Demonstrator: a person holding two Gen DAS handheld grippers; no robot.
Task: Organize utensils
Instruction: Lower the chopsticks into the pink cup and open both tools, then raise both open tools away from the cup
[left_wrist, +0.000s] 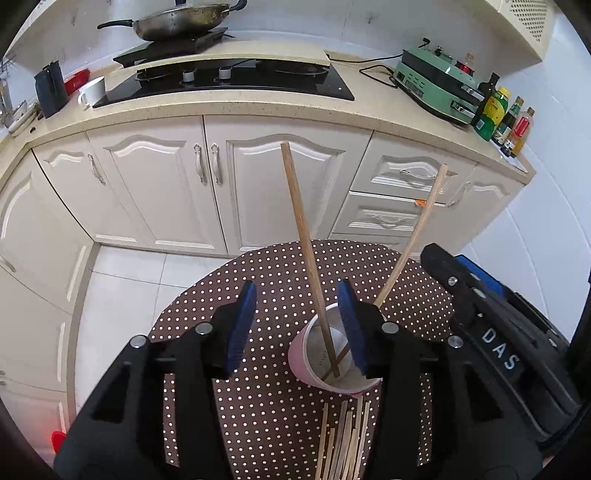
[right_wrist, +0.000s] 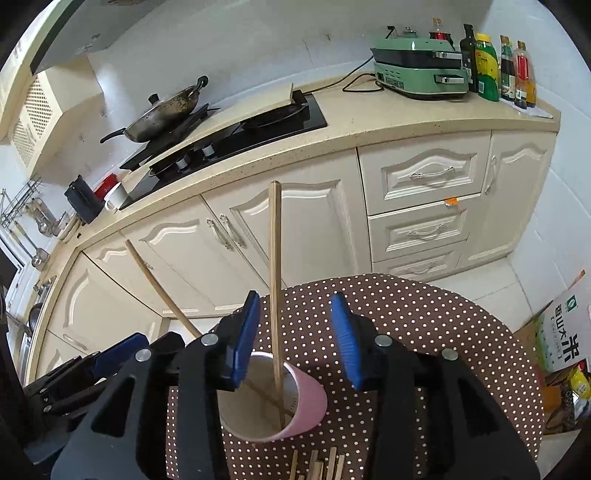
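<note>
A pink paper cup (left_wrist: 301, 360) stands on the round table with a brown dotted cloth (left_wrist: 273, 266). Two wooden chopsticks rest in it: one (left_wrist: 304, 243) leans left, the other (left_wrist: 412, 240) leans right. My left gripper (left_wrist: 297, 306) hovers over the cup, open, and the left-leaning chopstick rises between its blue pads untouched. In the right wrist view the cup (right_wrist: 310, 397) sits under my right gripper (right_wrist: 295, 321), which is also open, with an upright chopstick (right_wrist: 275, 277) free between its pads. The second chopstick (right_wrist: 159, 286) leans away to the left. Several loose chopsticks (left_wrist: 343, 439) lie in front of the cup.
The right gripper's black body (left_wrist: 498, 332) sits close beside the cup, and the left gripper's body (right_wrist: 92, 369) shows at lower left. Behind the table are cream cabinets (left_wrist: 166, 184), a hob (left_wrist: 229, 79), a wok (left_wrist: 181, 22), a green appliance (right_wrist: 417, 70) and bottles (right_wrist: 487, 70). A rice bag (right_wrist: 561, 332) stands at the right.
</note>
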